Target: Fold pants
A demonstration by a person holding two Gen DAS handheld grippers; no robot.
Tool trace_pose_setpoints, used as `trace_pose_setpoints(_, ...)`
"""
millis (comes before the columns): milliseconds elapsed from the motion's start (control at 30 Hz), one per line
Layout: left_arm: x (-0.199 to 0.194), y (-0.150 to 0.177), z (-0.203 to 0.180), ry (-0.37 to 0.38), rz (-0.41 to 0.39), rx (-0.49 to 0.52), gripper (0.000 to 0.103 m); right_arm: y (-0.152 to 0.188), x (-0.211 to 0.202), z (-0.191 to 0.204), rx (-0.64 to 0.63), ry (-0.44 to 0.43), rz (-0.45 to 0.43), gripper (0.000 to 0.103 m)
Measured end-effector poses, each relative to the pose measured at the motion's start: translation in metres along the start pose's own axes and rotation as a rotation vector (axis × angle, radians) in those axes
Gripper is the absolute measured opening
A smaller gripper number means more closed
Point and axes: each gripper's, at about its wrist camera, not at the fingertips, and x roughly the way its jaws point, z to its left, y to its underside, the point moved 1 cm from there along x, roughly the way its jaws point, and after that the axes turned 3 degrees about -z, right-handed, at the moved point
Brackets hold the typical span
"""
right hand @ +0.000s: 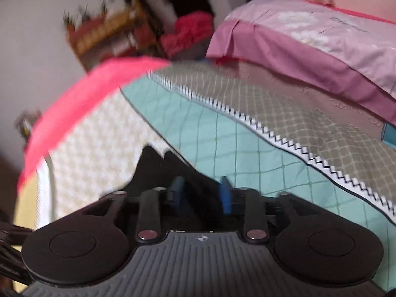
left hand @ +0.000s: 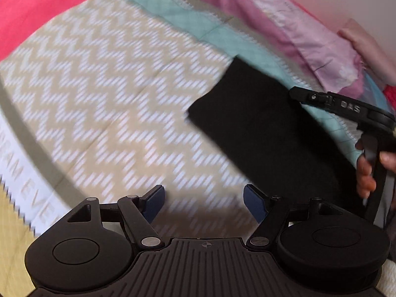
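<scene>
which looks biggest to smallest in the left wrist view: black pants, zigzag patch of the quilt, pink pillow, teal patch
1. zigzag patch
2. black pants
3. pink pillow and teal patch: too alike, and farther away, so unranked

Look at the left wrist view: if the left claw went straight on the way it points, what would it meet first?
Most likely the quilt's beige zigzag patch: the left claw stands open and empty, aimed down at it. The black pants lie off to one side, though blur makes depth uncertain.

Bed quilt: beige zigzag panel (left hand: 111,79), teal checked panel (right hand: 222,133), grey panel (right hand: 284,104). Pink pillow (right hand: 309,32) at the head, red sheet (left hand: 49,7) along the edge. Blurry shelf clutter (right hand: 111,32) behind.
</scene>
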Motion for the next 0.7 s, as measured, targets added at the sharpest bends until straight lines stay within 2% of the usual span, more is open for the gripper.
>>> trace_pose_setpoints(33,0.001,-0.007,-0.01,0.007,-0.012,0.031,0.103,-0.002,-0.014,0.0,0.004,0.001,-0.03,0.068)
trace_pose_setpoints(133,0.011,-0.029,-0.039,0.026,-0.043,0.134,0.103,-0.001,-0.065,-0.009,-0.008,0.068,-0.08,0.069)
trace_pose_setpoints(200,0.024,-0.042,-0.058,0.039,-0.049,0.173,0.103,0.01,-0.109,-0.026,-0.012,0.17,-0.118,0.07)
trace_pose_setpoints(300,0.053,-0.054,-0.085,0.078,-0.027,0.211,0.103,0.037,-0.166,-0.058,0.017,0.315,-0.129,0.07)
trace_pose_setpoints(367,0.08,-0.057,-0.097,0.069,0.008,0.231,0.103,0.06,-0.172,-0.072,0.024,0.347,-0.071,0.07)
trace_pose_setpoints(433,0.103,-0.055,-0.101,0.028,0.035,0.241,0.103,0.085,-0.177,-0.074,-0.013,0.351,-0.012,0.071)
trace_pose_setpoints(500,0.107,-0.049,-0.108,0.05,0.026,0.274,0.103,0.101,-0.173,-0.071,-0.046,0.357,0.02,0.073)
trace_pose_setpoints(567,0.109,-0.042,-0.117,0.004,0.021,0.333,0.103,0.108,-0.165,-0.074,-0.035,0.364,0.031,0.072)
trace_pose_setpoints(600,0.111,-0.038,-0.121,-0.017,0.018,0.364,0.103,0.11,-0.161,-0.078,-0.024,0.364,0.043,0.066)
trace_pose_setpoints(667,0.113,-0.034,-0.128,-0.052,0.02,0.4,0.103,0.112,-0.146,-0.084,-0.039,0.432,0.073,0.05)
trace_pose_setpoints(700,0.114,-0.035,-0.129,-0.064,0.024,0.407,0.103,0.111,-0.141,-0.087,-0.044,0.451,0.08,0.047)
